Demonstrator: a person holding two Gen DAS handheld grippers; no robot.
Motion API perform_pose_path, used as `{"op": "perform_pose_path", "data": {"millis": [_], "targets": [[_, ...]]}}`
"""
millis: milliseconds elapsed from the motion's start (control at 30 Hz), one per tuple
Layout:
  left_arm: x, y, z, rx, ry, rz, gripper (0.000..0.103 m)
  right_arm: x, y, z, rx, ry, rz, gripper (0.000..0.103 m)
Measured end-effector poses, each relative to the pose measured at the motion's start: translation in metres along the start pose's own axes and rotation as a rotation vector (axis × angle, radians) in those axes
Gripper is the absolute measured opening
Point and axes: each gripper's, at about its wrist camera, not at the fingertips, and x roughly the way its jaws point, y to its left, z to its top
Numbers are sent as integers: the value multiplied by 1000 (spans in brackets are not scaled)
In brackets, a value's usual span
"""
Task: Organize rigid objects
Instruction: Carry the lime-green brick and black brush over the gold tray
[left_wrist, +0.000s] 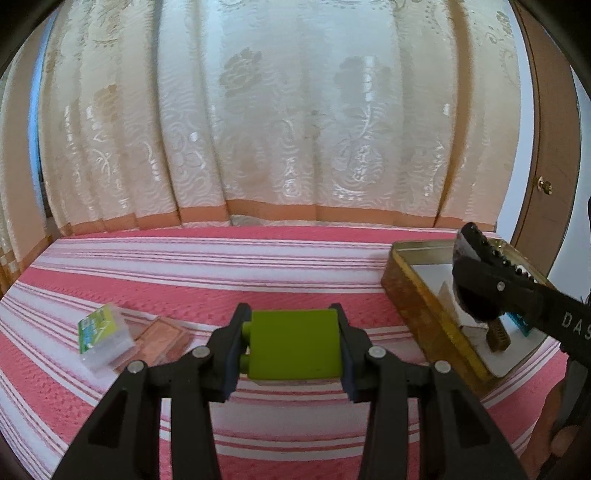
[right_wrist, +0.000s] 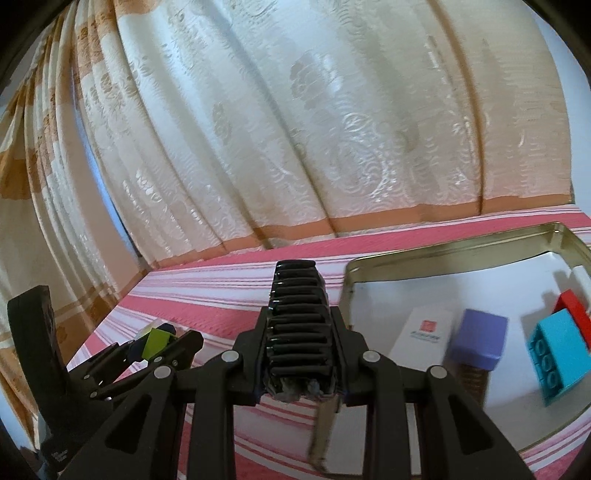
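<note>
The left tongs (left_wrist: 293, 345) clenched a stiff, light green block (left_wrist: 295, 345) by its flat sides above the bed (left_wrist: 258, 266); right tongs (right_wrist: 299, 325) grasped a rigid black comb (right_wrist: 297, 317) beside the tin (right_wrist: 443, 247).

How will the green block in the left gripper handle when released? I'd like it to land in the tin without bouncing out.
The green block looks like hollow moulded plastic, so probably light and stiff. Its flat faces suggest it should settle, not roll. Its smooth sides may slip in the left gripper, and it could clatter in the tin.
</note>
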Motion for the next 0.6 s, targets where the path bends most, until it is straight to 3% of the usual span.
{"op": "perform_pose_path", "data": {"millis": [600], "targets": [[5,-55,14,36,-35,-69,42,-29,-56,15,61,-65,-71,31]]}}
